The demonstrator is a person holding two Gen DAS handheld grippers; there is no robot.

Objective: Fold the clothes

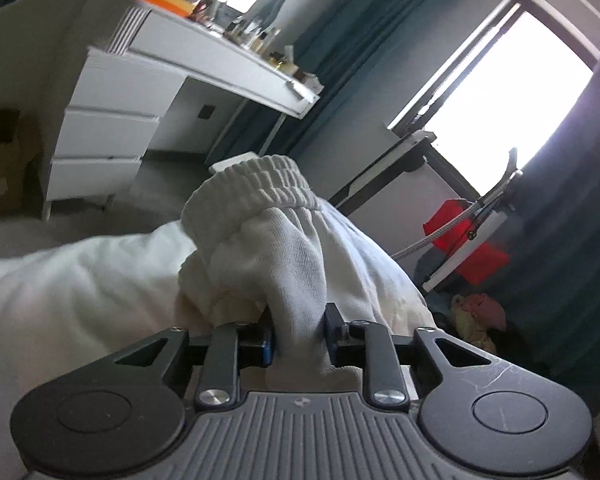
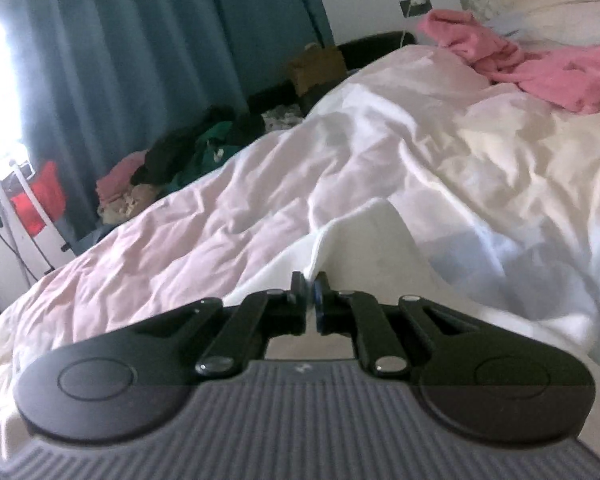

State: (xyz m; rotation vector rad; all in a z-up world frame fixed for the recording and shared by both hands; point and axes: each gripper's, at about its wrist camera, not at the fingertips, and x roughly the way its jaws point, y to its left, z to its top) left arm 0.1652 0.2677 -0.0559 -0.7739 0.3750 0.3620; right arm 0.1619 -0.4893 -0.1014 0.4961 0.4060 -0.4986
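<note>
On the left, the left hand-held gripper (image 1: 299, 334) was clamped on a thick bunch of the white garment (image 1: 284, 248), just below its ribbed elastic band (image 1: 256, 188); the cloth was gathered ahead of the fingers and lifted above the bed (image 1: 60, 280), with the band curled over at the far end. On the right, the right hand-held gripper (image 2: 309, 292) was pinched nearly together on a thin edge of what was taken to be the same garment (image 2: 364, 232), which rose ahead of it in a low peak over the duvet (image 2: 220, 208). The cloth's long axis was judged to run between the two grips, though the span between them was not shown in either view, so neither hand could be called nearer.
</note>
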